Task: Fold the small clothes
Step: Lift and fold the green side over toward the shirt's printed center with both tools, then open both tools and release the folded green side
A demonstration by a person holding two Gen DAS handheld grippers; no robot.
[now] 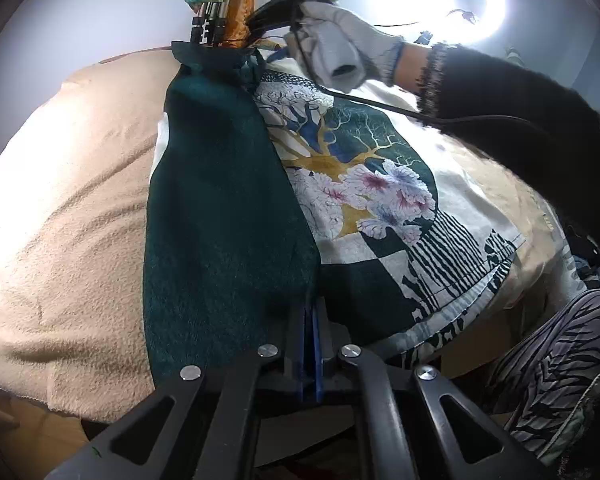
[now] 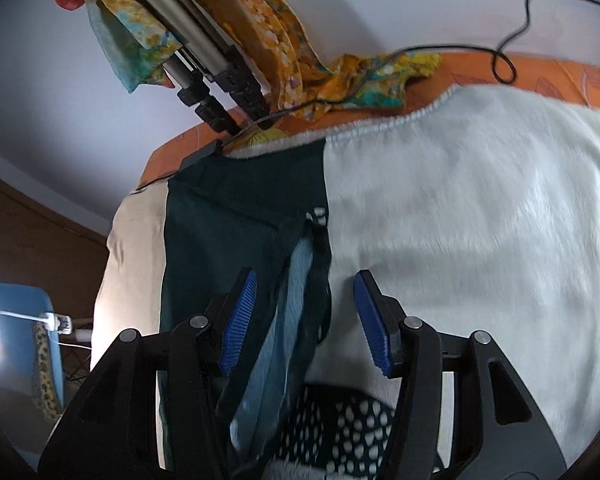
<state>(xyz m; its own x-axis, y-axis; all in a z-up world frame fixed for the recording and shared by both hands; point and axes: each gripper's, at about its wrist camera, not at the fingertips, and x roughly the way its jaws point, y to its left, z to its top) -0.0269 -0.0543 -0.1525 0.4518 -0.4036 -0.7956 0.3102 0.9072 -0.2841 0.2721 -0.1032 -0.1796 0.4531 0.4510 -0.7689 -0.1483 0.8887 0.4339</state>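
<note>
A small garment lies along a beige blanket [image 1: 68, 208]: a dark green half [image 1: 220, 208] folded beside a cream panel printed with a tree and flowers [image 1: 364, 184]. My left gripper [image 1: 312, 320] is shut, its blue pads pinching the near edge of the green cloth. A gloved hand [image 1: 340, 48] holds the right gripper at the garment's far end. In the right wrist view my right gripper [image 2: 306, 320] stands open over the green garment [image 2: 228, 216]. A folded edge with a light blue inside [image 2: 292, 300] lies between its pads, untouched.
Tripod legs [image 2: 204, 60] draped with a yellow-orange scarf [image 2: 268, 20] stand at the far end, with a black cable [image 2: 500, 60] trailing past. White fleece [image 2: 480, 208] lies to the right. A ring light [image 1: 472, 4] glares above. A striped trouser leg [image 1: 556, 360] is at lower right.
</note>
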